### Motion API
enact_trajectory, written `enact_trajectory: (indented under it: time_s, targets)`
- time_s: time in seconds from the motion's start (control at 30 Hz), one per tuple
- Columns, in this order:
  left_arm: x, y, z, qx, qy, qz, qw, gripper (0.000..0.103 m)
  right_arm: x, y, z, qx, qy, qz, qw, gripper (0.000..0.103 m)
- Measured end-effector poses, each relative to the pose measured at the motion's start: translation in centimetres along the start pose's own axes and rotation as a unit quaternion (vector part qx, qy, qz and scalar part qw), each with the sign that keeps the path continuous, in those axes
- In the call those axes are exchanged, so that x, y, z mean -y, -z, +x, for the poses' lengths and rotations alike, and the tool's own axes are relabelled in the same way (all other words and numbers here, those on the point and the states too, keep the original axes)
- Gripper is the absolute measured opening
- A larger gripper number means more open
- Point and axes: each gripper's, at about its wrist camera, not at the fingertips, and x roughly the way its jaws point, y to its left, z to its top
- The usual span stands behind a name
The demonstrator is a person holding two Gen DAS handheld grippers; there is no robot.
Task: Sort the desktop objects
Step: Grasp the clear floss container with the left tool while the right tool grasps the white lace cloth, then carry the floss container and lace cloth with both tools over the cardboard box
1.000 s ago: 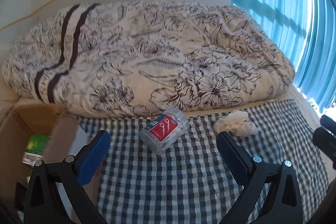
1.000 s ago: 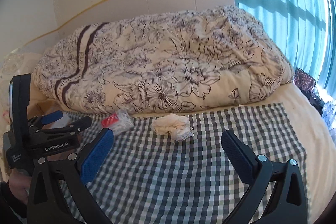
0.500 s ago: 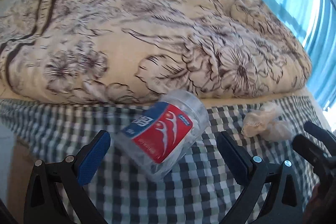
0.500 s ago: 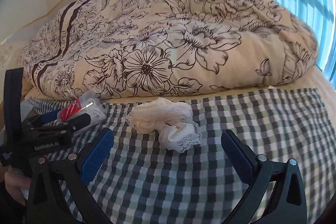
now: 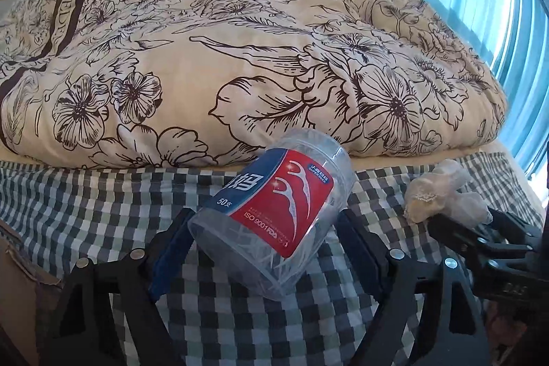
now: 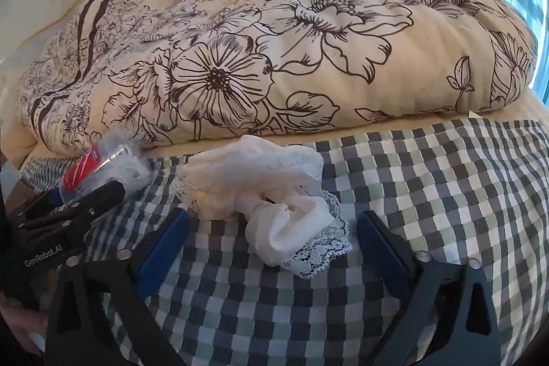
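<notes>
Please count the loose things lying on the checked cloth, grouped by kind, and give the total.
Clear plastic jar of floss picks: 1
Bundle of cream lace cloth: 1
Total: 2

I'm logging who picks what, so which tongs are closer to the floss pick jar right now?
Left. The left tongs sit on either side of the floss pick jar, closing in. The right tongs are off to its right, around the lace cloth.

tipped floss-pick jar (image 5: 274, 215) (clear), crumpled lace cloth (image 6: 271, 198)
</notes>
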Motion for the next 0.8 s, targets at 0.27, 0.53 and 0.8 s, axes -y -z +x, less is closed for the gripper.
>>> enact_trajectory:
  time_s: [0.27,0.53,0.8]
  targets:
    - [1.1,0.1,-1.1,0.014,-0.003,0.022,0.9997,0.076,1.3,0.3,0.0,0.009,-0.034,0.03,0.999,0.013]
    - [3.4,1.7,-5.3,0.033,0.0,0.038,0.9987,0.072,1.6,0.7,-1.9,0.06,-0.058,0.033,0.996,0.009]
    - [4.0,3.1,-9.2,0.045,-0.01,0.034,0.9984,0.071,0.7,0.6,-5.5,0.103,-0.06,0.018,0.993,0.009]
